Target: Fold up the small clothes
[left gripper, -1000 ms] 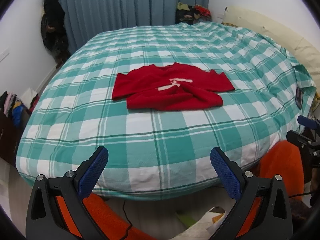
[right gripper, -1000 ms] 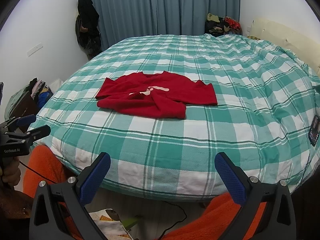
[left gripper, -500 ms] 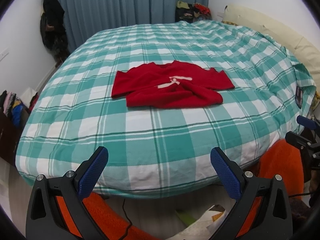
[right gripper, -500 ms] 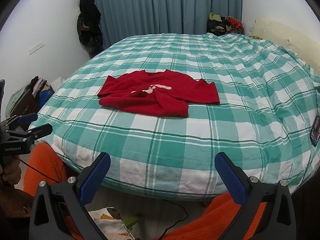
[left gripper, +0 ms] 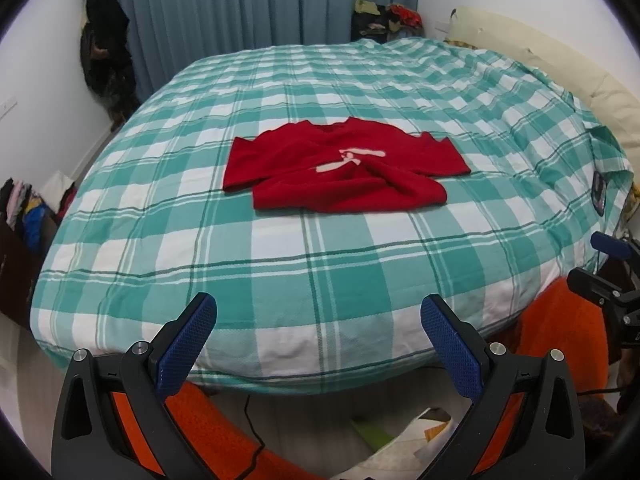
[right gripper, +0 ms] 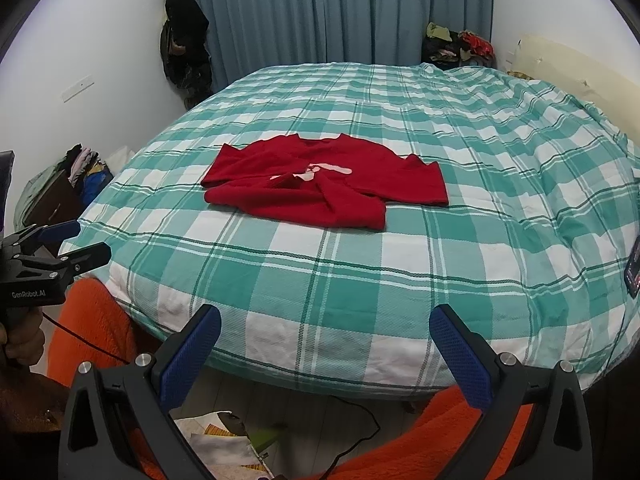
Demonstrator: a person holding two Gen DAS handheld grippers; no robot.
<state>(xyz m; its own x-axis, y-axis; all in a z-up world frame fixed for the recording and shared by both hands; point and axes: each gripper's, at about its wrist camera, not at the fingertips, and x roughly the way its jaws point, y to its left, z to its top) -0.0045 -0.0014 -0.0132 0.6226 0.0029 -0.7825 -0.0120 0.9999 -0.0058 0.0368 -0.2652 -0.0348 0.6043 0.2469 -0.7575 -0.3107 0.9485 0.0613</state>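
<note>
White print [left gripper: 352, 159] on red shirt [left gripper: 344, 176] partly buried under bunched lower fold, unreadable. Dark patch [right gripper: 633, 268] at blanket edge too small to read. Clothes pile [left gripper: 386, 20] in far corner just blur. Person cut off: only hand [right gripper: 22, 334] and orange fleece [left gripper: 560, 332] showing.

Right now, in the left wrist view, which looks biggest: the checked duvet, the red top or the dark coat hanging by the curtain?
1. Checked duvet
2. Red top
3. Dark coat, though it hangs farther away, so its real size is unsure.
</note>
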